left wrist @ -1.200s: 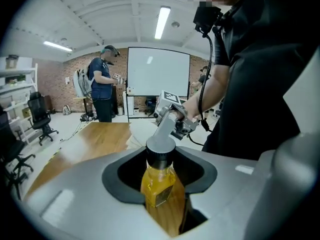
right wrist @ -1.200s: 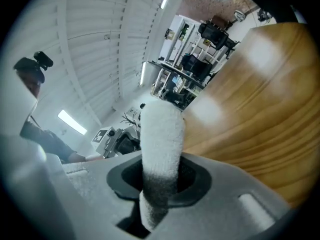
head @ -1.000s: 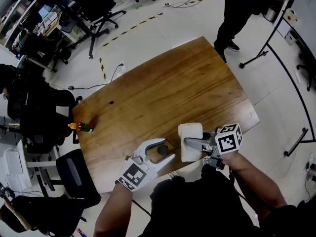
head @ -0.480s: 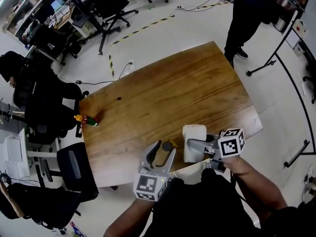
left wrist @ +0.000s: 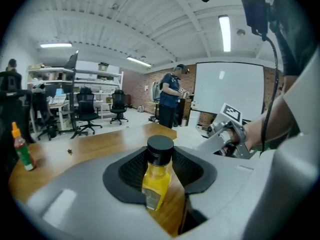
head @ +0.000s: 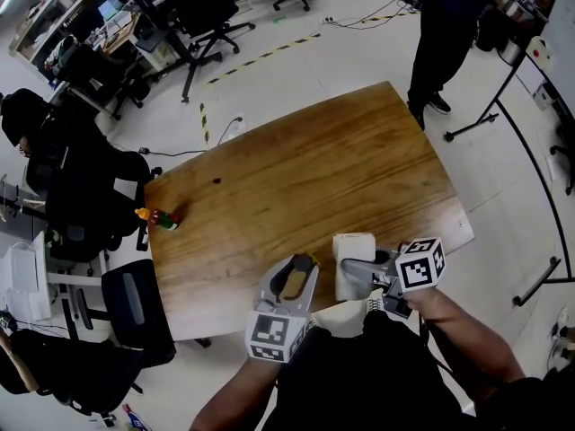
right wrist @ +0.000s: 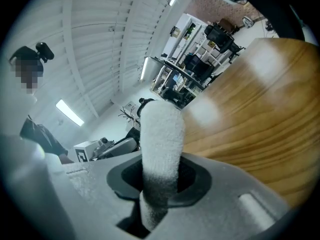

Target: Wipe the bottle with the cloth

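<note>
Yellow with a black cap, the bottle (head: 294,282) sits at the near table edge between the jaws of the left gripper (head: 298,268). Those jaws have just been closing and now press its neck from both sides. The bottle leans a little, and I can't tell whether its base rests on the wood.

Just to its right, the right gripper (head: 346,268) is clamped on the white cloth (head: 353,244), a thick folded wad that sticks out past the jaws. Cloth and bottle are near each other but apart, so by my reading no wiping is under way. Both things are in grip and the set-up looks done. What is left is the rubbing itself, all round the bottle.

Beyond them on the table (head: 305,169), a small red bottle (head: 157,217) stands at the far left edge. Farther off are office chairs (head: 193,16) and a person (head: 445,34) standing by the far corner.
</note>
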Tool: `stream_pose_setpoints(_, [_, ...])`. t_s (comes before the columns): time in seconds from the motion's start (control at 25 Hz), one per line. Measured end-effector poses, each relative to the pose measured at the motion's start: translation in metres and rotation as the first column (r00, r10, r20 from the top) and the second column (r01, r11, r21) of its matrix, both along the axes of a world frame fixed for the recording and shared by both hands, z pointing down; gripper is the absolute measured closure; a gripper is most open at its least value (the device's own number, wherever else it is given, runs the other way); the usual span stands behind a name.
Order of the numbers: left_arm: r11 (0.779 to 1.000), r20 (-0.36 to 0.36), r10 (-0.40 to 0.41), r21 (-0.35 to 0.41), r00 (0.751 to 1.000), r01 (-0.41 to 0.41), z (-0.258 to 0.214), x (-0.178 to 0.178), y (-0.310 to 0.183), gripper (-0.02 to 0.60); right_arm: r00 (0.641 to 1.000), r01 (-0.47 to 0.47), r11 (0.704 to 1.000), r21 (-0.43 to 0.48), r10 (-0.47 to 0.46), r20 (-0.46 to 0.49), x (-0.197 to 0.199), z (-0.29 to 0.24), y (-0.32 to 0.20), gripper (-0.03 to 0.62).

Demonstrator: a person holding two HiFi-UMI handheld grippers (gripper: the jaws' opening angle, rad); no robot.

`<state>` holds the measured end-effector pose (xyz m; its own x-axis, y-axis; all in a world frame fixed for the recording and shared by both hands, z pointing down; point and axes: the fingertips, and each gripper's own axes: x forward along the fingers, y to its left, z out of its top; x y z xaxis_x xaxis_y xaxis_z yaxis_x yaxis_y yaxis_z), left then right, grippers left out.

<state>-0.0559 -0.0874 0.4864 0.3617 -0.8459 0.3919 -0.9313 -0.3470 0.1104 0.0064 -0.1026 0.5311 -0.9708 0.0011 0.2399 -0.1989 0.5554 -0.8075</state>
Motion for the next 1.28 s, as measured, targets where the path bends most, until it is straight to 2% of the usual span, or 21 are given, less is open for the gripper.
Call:
stream_pose_setpoints(0.08, [0.990,0.027,0.136,0.020,0.990,-0.137,-0.001,-0.002,0.005,0.410,1.000,0.006,1.000,-0.012,-0.006,0.012,-0.002,-0.001,0.001,0.520])
stream_pose_setpoints(0.12, [0.975,0.043,0.221,0.027,0.974,-0.223,-0.002,-0.003,0.009,0.411,1.000,0.014,1.000,-0.026,-0.014,0.026,-0.003,-0.002,0.003,0.520])
stream_pose_setpoints(0.2, [0.915,0.076,0.401,0.022,0.913,-0.403,-0.004,-0.002,0.021,0.411,0.997,0.040,0.997,-0.070,-0.035,0.072,-0.008,-0.005,0.008,0.520])
stream_pose_setpoints(0.28, [0.839,0.113,0.542,-0.010,0.833,-0.545,-0.003,-0.002,0.032,0.411,0.991,0.071,0.991,-0.117,-0.057,0.121,-0.014,-0.009,0.014,0.520])
stream_pose_setpoints(0.32, [0.807,0.128,0.588,-0.031,0.799,-0.590,-0.002,-0.003,0.036,0.411,0.987,0.087,0.987,-0.135,-0.067,0.145,-0.018,-0.009,0.019,0.520])
stream_pose_setpoints(0.36, [0.785,0.138,0.618,-0.050,0.774,-0.618,-0.001,-0.004,0.038,0.411,0.983,0.098,0.984,-0.148,-0.073,0.170,-0.022,-0.009,0.023,0.520])
stream_pose_setpoints(0.4, [0.771,0.141,0.635,-0.064,0.759,-0.633,-0.001,-0.005,0.037,0.411,0.978,0.103,0.982,-0.156,-0.072,0.194,-0.026,-0.009,0.026,0.520])
stream_pose_setpoints(0.48, [0.763,0.127,0.645,-0.068,0.753,-0.642,0.000,-0.004,0.034,0.413,0.971,0.090,0.981,-0.172,-0.048,0.235,-0.034,-0.006,0.028,0.520])
stream_pose_setpoints(0.68, [0.789,0.064,0.614,-0.024,0.786,-0.614,0.004,-0.008,0.023,0.414,0.965,0.007,0.979,-0.202,0.046,0.258,-0.047,0.003,0.014,0.520])
stream_pose_setpoints(0.8, [0.792,0.045,0.610,-0.026,0.791,-0.609,-0.001,-0.010,0.019,0.414,0.972,0.003,0.980,-0.197,0.043,0.231,-0.050,0.005,0.008,0.520])
stream_pose_setpoints(1.0, [0.793,0.027,0.609,-0.013,0.793,-0.609,-0.007,-0.007,0.014,0.415,0.989,0.002,0.986,-0.167,0.022,0.143,-0.051,0.018,-0.003,0.520])
stream_pose_setpoints(1.28, [0.792,0.016,0.610,0.014,0.792,-0.610,-0.007,0.000,0.014,0.415,0.997,0.032,0.995,-0.094,-0.038,-0.070,-0.054,0.067,-0.002,0.522])
